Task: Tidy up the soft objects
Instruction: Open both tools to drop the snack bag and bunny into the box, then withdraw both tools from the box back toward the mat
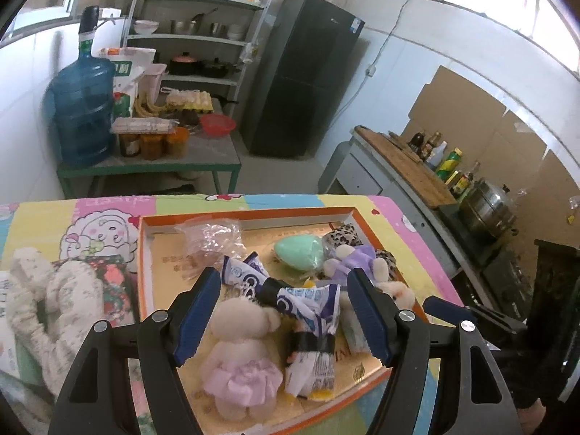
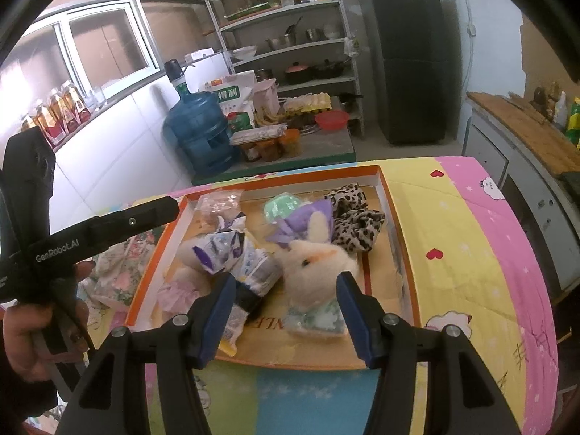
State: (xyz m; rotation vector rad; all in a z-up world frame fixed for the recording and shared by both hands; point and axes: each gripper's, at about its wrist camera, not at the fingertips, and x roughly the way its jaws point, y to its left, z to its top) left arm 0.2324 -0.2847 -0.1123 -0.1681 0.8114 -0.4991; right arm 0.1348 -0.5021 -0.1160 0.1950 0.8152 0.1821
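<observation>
Over on the far left of the table, outside the tray (image 1: 145, 253), there's a floral cloth bundle (image 1: 72, 290) that hasn't been sorted in yet. Moving right, my left gripper (image 1: 286, 311) is spread wide and holding nothing, hovering above the plush in the pink skirt (image 1: 241, 359) and the crumpled blue-and-white wrappers (image 1: 308, 311) lying in the tray's near half. Further right sit the green egg-shaped squishy (image 1: 299, 252), the purple-dressed plush (image 1: 348, 257) and the leopard-print cloth (image 2: 357, 217) up by the far corner. My right gripper (image 2: 284, 308) is also released, nothing pinched, jaws either side of the cream bunny plush (image 2: 319, 264) but not pressing it as far as I can tell.

What worries me: everything's heaped together, so if I go in for one toy I'll probably snag a wrapper or a neighbour's ear and drag it out over the low rim. Both grippers are crowded into the same corner too, so they could bump. And fluffy stuff squashes, so a shallow pinch might just slip off.
</observation>
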